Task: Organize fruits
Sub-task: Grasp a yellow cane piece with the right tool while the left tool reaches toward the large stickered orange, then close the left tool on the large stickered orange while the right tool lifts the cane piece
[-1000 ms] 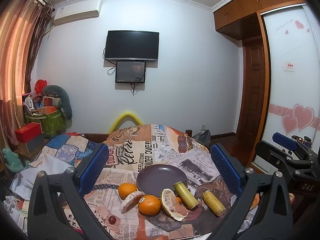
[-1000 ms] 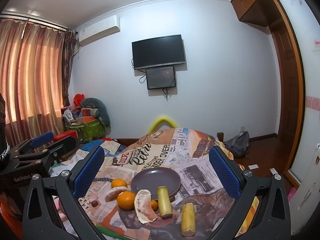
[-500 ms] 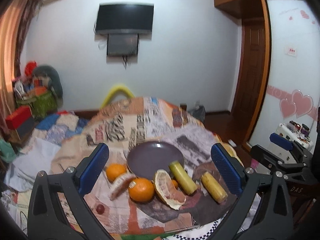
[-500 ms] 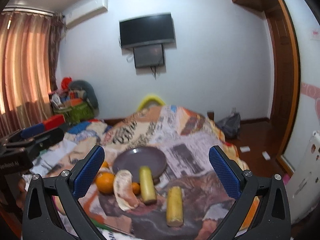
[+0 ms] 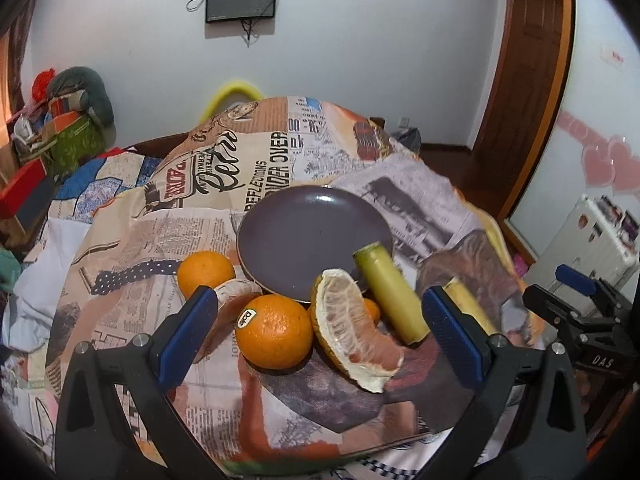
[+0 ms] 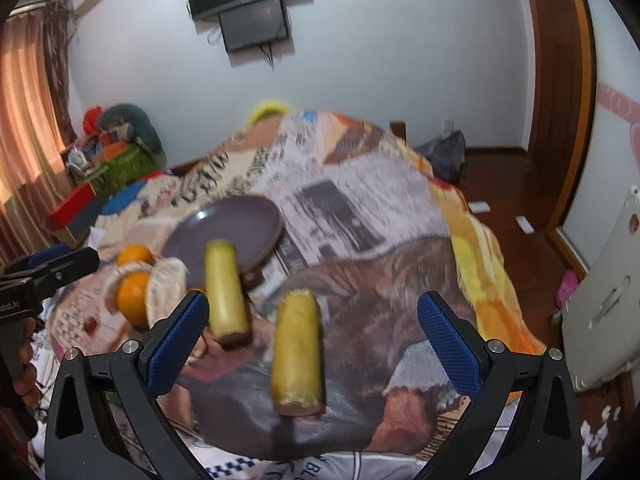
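A dark purple plate sits on a table covered with a newspaper-print cloth. In front of it lie a stickered orange, a second orange, a peeled pomelo wedge, a pomelo piece and two yellow-green cane pieces. My left gripper is open, its jaws either side of the orange and the pomelo wedge. My right gripper is open above the nearer cane piece; the other cane piece and the plate lie beyond it.
A small red fruit lies at the table's left. Cluttered boxes and bags stand at the back left. A white case stands on the floor right. The table's front edge is close below the left gripper.
Both grippers have moved forward and down toward the fruit, which looks larger and closer. Both stay open. The fruit has not moved.
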Available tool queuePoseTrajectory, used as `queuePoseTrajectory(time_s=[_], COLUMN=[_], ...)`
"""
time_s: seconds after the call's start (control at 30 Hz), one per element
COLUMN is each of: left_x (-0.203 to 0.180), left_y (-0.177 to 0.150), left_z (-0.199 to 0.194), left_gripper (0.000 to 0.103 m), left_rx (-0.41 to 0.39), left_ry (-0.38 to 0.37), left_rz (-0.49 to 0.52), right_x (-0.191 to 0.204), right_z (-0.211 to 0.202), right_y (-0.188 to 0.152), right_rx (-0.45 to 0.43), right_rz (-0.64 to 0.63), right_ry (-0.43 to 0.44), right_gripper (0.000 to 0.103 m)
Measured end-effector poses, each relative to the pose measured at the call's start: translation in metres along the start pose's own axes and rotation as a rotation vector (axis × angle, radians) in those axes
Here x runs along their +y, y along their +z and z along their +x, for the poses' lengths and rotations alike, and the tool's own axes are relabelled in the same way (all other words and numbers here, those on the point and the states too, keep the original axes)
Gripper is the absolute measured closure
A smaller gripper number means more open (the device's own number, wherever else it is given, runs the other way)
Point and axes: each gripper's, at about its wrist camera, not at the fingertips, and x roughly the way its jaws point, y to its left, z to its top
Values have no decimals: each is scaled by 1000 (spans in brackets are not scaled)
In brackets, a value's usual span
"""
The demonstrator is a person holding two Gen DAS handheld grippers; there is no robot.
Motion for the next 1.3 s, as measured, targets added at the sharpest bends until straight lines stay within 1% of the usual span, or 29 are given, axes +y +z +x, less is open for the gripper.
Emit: queuePoseTrajectory(time_s=[0.1, 0.17, 0.27, 0.3, 0.33, 0.37, 0.4, 0.47, 0.57, 0.73, 0.8, 0.9, 1.0, 1.1, 1.13, 1.3], left_x=[-2, 1, 8, 8, 8, 7, 7, 8, 17, 29, 33, 39, 43, 43, 43, 48], left_y=[-6, -9, -13, -15, -16, -17, -18, -20, -22, -25, -26, -29, -32, -32, -32, -34], left_z=[13, 19, 30, 33, 36, 39, 43, 49, 54, 57, 59, 64, 67, 68, 69, 67], left_gripper=[0, 0, 0, 3, 5, 10, 12, 13, 16, 17, 23, 29, 29, 29, 29, 35], left_rx=[40, 57, 90, 100, 109, 119, 132, 146, 162, 171, 177, 194, 195, 187, 186, 199], left_ry=[-5, -4, -20, -21, -21, -18, -15, -15, -19, -6, 0, -2, -22, -30, -33, -52], left_rz=[27, 15, -28, -33, -32, -26, -19, -27, -69, -87, -91, -101, -121, -111, -107, -118], right_x=[-5, -6, -8, -9, -9, -9, -8, -7, -4, -4, -3, 2, 6, 4, 3, 1], right_z=[15, 23, 39, 43, 47, 50, 53, 57, 60, 68, 69, 73, 75, 78, 78, 77], right_y=[-5, -8, -15, -19, -20, -23, -25, -28, -31, -31, -29, -27, -27, -26, -26, -27], right_rx=[55, 84, 144, 168, 180, 197, 211, 227, 244, 250, 245, 242, 239, 234, 233, 227], right_rz=[19, 34, 56, 59, 58, 56, 53, 46, 34, 38, 30, 8, -9, 0, 3, 30], right_ry=[28, 42, 69, 75, 81, 89, 96, 109, 124, 138, 143, 141, 137, 135, 132, 150], right_gripper=[1, 10, 19, 21, 27, 32, 34, 40, 47, 49, 52, 55, 59, 61, 65, 66])
